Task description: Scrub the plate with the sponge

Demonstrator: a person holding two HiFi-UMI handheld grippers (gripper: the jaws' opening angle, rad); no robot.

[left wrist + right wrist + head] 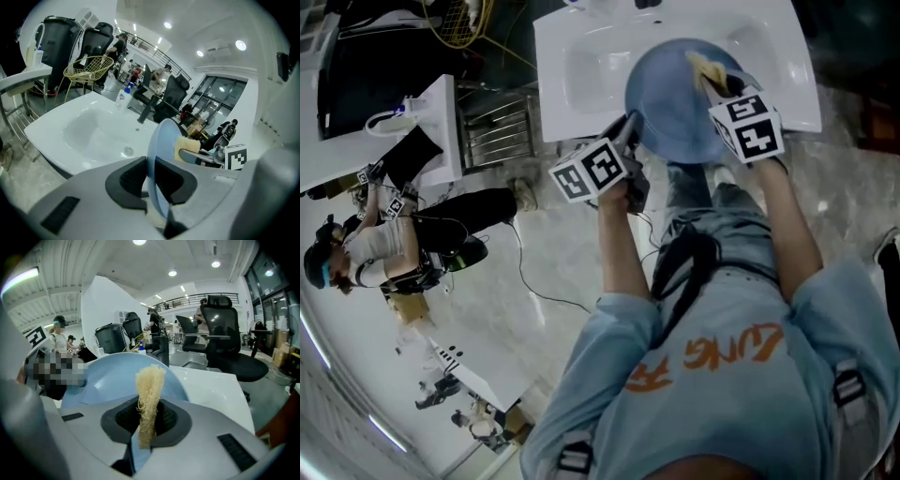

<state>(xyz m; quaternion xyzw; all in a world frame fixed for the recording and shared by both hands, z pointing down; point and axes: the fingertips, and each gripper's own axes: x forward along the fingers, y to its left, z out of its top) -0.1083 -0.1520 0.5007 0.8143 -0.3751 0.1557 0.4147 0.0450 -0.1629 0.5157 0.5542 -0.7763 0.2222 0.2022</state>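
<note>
well, below the blue plate [675,103], the shirt's orange lettering [712,356] is unreadable.

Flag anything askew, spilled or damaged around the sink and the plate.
Nothing stands out. The left tool grips the blue plate by its rim, on edge above the white sink, and the right tool holds the sponge at its face. No spill or crack shows.

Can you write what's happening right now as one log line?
left gripper: shut on plate | right gripper: shut on sponge | plate: on edge over sink | sponge: against plate
</note>
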